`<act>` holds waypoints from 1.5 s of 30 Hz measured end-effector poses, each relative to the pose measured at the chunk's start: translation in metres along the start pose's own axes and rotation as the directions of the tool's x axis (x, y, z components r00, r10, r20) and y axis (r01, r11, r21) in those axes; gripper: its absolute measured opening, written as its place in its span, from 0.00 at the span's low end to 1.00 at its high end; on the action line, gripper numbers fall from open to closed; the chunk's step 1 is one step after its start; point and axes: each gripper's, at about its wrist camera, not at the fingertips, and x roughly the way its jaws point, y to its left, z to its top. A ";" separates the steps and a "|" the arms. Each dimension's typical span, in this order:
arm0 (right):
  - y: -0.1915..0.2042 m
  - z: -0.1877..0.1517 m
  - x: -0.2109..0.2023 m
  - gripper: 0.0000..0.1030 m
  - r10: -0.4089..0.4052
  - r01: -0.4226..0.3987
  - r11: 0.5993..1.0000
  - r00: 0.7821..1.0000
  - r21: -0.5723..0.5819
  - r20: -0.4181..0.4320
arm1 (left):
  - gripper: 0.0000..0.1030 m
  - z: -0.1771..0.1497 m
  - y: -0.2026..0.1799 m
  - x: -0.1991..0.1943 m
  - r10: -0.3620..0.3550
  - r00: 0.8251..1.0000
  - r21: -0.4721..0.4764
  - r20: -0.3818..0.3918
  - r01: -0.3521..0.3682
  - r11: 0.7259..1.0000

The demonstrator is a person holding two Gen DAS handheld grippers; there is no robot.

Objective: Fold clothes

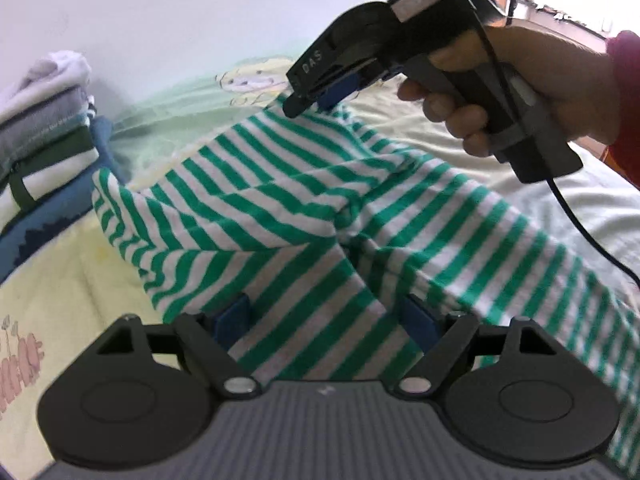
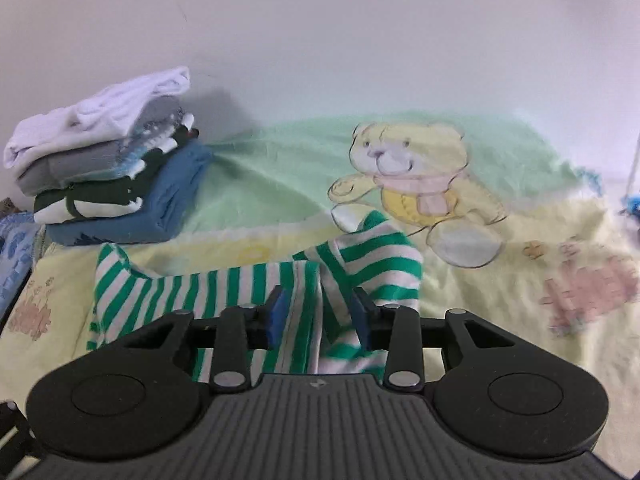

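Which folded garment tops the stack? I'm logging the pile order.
The white garment tops the stack; the grey, dark green-and-white and blue ones lie beneath it.

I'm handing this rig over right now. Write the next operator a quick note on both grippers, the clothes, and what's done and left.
Left hand-held gripper: jaws apart with the striped shirt between them; grip unclear.
Right hand-held gripper: same striped shirt between its jaws; in the left view its tips look pinched on the far edge.
The shirt is lifted and stretched between both grippers over the bedsheet, not yet folded.
Done: a stack of folded clothes sits at the back left by the wall.
Left: fold the shirt, then probably add it to the stack.
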 end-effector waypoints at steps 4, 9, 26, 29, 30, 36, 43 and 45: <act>-0.002 0.006 -0.009 0.03 0.077 -0.077 0.996 0.997 -0.033 0.009 | 0.85 0.000 0.001 0.013 0.020 1.000 -0.009 -0.013 -0.020 1.000; -0.013 0.021 -0.007 0.02 -0.017 0.021 0.998 0.998 -0.054 0.061 | 0.85 0.001 -0.001 0.017 0.026 1.000 -0.014 -0.006 -0.026 1.000; 0.002 -0.065 -0.048 0.39 -0.076 0.066 0.974 0.996 -0.219 -0.036 | 0.90 -0.014 -0.022 0.002 -0.046 0.999 0.027 -0.006 0.047 0.999; 0.012 -0.073 -0.070 0.35 -0.087 0.090 0.971 0.996 -0.224 0.023 | 0.87 -0.017 -0.025 0.003 -0.042 0.999 0.036 -0.019 0.042 0.998; 0.014 -0.080 -0.081 0.35 -0.070 0.070 0.974 0.998 -0.217 0.009 | 0.87 -0.017 -0.026 -0.003 -0.060 0.998 0.025 -0.010 0.060 0.998; 0.019 -0.136 -0.138 0.17 0.055 -0.082 0.984 0.984 -0.156 -0.169 | 0.87 -0.044 -0.045 -0.041 -0.156 0.988 0.025 -0.012 0.156 0.987; 0.029 -0.207 -0.211 0.23 0.130 -0.197 0.969 0.917 -0.146 -0.377 | 0.88 -0.088 -0.084 -0.075 -0.251 0.966 0.064 -0.060 0.255 0.965; 0.035 -0.225 -0.232 0.23 0.109 -0.211 0.957 0.896 -0.198 -0.431 | 0.88 -0.097 -0.094 -0.082 -0.282 0.956 0.057 -0.079 0.286 0.956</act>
